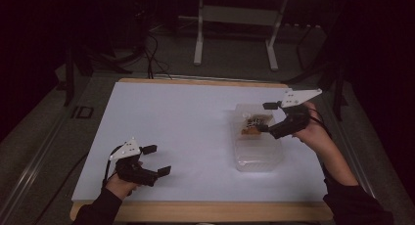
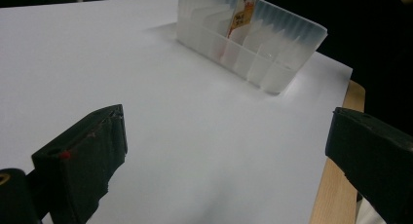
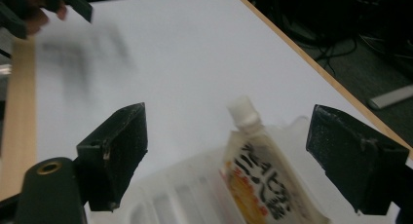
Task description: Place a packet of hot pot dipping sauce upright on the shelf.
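In the high view, a clear slotted tray [image 1: 258, 151] sits on the right half of the white table [image 1: 171, 127]. A spouted pouch [image 1: 253, 124] stands in the tray's far end. The right gripper [image 1: 267, 118] hangs at that far end, just right of the pouch, its jaws spread wide and not touching the pouch. The left gripper [image 1: 157, 160] rests well left of the tray near the table's front edge, jaws wide with nothing between them.

In the left gripper view, the tray [image 2: 272, 63] lies far ahead of the spread jaws, and the pouch [image 2: 242, 17] stands upright in one of its slots, its long axis vertical.

In the right gripper view, the pouch [image 3: 258, 170] sits between the wide jaws, touching neither. Its white cap [image 3: 245, 112] points up and away from the tray [image 3: 180, 195], with the long axis leaning slightly left.
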